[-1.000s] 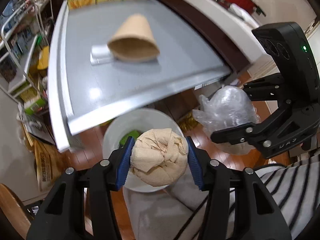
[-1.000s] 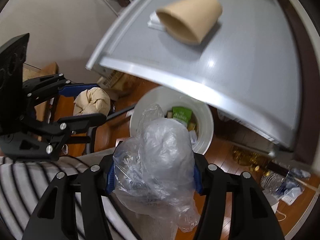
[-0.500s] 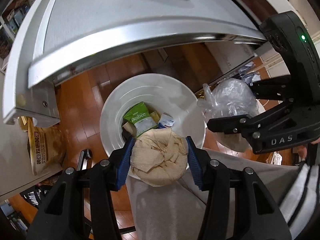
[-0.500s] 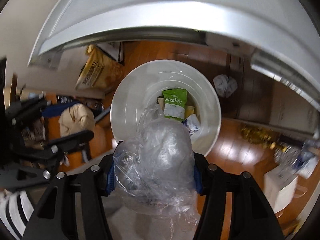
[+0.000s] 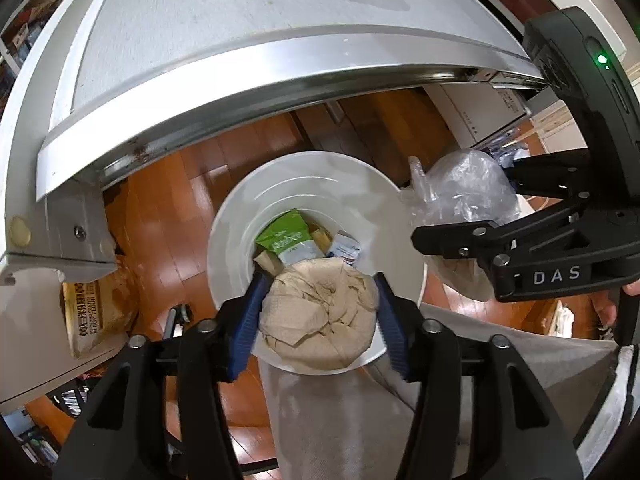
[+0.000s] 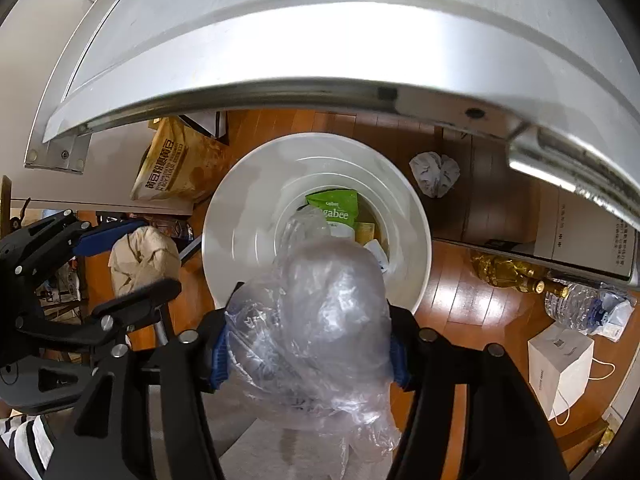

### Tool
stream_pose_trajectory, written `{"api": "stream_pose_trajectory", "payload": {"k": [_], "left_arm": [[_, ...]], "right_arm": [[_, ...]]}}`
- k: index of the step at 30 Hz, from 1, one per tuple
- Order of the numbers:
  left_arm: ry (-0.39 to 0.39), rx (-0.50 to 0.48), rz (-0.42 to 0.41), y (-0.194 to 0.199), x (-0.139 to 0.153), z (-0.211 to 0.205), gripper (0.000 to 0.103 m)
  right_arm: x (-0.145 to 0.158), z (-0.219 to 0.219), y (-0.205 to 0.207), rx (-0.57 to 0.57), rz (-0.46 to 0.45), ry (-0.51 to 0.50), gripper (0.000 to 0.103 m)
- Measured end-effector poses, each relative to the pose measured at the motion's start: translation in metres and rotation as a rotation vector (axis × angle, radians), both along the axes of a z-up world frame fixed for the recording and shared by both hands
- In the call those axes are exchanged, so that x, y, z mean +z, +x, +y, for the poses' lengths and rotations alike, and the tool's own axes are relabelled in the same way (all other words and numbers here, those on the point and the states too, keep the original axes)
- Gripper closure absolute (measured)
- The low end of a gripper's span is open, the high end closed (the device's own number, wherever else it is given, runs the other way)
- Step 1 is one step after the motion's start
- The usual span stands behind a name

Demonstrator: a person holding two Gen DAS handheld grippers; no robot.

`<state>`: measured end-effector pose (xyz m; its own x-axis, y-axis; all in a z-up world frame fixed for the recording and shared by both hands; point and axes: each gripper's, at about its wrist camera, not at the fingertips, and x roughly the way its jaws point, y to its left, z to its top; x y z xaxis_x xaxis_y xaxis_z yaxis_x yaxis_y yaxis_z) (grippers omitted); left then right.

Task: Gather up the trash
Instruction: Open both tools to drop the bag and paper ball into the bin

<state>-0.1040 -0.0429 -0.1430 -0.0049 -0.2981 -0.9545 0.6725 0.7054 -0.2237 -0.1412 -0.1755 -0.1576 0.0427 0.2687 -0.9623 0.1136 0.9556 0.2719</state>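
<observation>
Wooden floorboards lie under a grey desk point(image 5: 224, 28) whose metal edge arches across the top of both wrist views, and on the floor beneath that edge stands a white trash bin point(image 5: 236, 216), seen straight down its mouth.

Left tool point(image 5: 318, 312): it points steeply down with a crumpled brown paper wad point(image 5: 320, 312) between its blue pads point(image 5: 246, 320). Its jaws have just been opening; a sliver of gap shows at each side of the wad, so it looks let go rather than clamped, though the fisheye makes that hard to swear to. The wad hangs over the near rim of the bin, so its fall runs straight down into the mouth or just onto the near edge; a small push away from the person would centre it.

Right tool point(image 6: 308, 344): also aimed steeply down, with a ball of clear plastic wrap point(image 6: 316, 320) between its jaws, which have likewise just been opening. The film bulges over the pads and hides them, so whether they press on it I cannot tell. This bundle also sits above the near rim, its upper part over the opening.

Both tools hang side by side, the left one to the left of the bin and the right one to the right, about equally near.

Inside the bin lies a green snack packet point(image 6: 334, 208) with other wrappers. Beside the bin sit a yellow flour bag point(image 6: 176, 160) and a crumpled grey paper ball point(image 6: 434, 174) on the floor, the latter still uncollected.
</observation>
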Motion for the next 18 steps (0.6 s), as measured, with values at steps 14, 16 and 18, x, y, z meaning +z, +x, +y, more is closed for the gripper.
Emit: {"api": "stream_pose_trajectory", "payload": {"k": [14,16,18], "left_arm": [[-0.028,0.077,-0.063,-0.001,0.046,0.032,0.013],[-0.052,0.09,-0.104,-0.002,0.062,0.035,0.013],[-0.079,0.114,-0.153,-0.001,0.08,0.038,0.013]], "right_arm": [[0.096,-0.022,-0.017,-0.074,-0.157,-0.054,0.018],[0.117,-0.023,-0.012,-0.095,-0.215,-0.074,0.01],[0.136,-0.028,0.0,-0.136,-0.277,-0.081,0.008]]}}
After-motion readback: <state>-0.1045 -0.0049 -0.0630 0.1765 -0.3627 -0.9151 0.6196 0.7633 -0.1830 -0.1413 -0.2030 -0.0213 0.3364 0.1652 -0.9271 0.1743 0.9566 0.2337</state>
